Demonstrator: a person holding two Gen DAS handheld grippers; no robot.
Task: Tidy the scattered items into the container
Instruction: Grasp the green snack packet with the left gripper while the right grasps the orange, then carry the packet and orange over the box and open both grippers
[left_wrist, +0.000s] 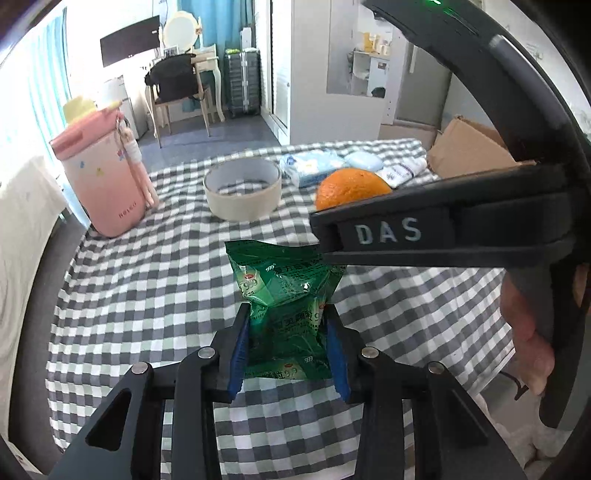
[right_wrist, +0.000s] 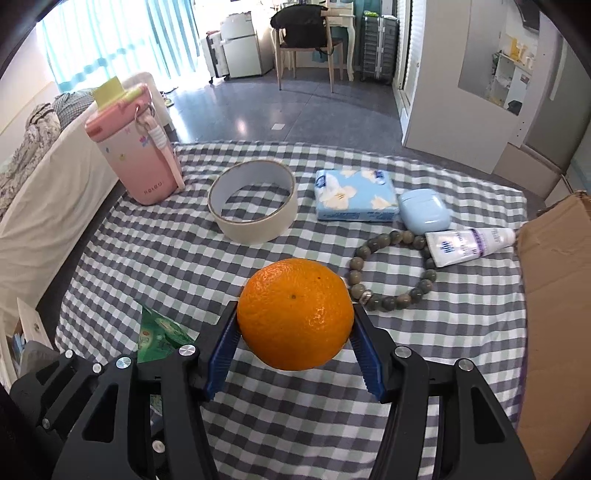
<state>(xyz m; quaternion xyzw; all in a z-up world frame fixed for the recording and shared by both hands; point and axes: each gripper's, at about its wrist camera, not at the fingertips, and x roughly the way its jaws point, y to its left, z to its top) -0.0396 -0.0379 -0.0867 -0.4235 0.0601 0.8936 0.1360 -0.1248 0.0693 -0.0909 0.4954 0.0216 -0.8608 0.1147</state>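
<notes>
- The pink bottle (right_wrist: 135, 147) stands upright at ten o'clock on the checked cloth (right_wrist: 258, 406), close to the cloth's left edge, with a white sofa (right_wrist: 44, 206) just beyond.
- The roll of tape (right_wrist: 253, 201) lies flat at eleven o'clock, well apart from both held things.
- The left gripper (left_wrist: 288, 332) pinches a green packet (left_wrist: 284, 291) between its blue pads (left_wrist: 238, 350), the packet crumpled and raised off the cloth.
- The right gripper (right_wrist: 295, 332) clamps an orange (right_wrist: 294, 314) at its sides, clear of the cloth.
- A tissue pack (right_wrist: 354, 199) sits at one o'clock, a pale blue case (right_wrist: 424, 210) touching its right end.
- A bead bracelet (right_wrist: 391, 273) lies just right of the orange, a white tube (right_wrist: 469, 245) resting across its far side.
- The cardboard box (right_wrist: 554, 314) stands at three o'clock against the cloth's right edge.
- Bare cloth lies open in the middle, between the tape and the grippers.
- The left wrist view shows the right gripper's black body and a hand (left_wrist: 528, 325) crossing at two o'clock, hiding the bracelet and part of the box.
- The right wrist view shows only a corner of the packet at eight o'clock.
</notes>
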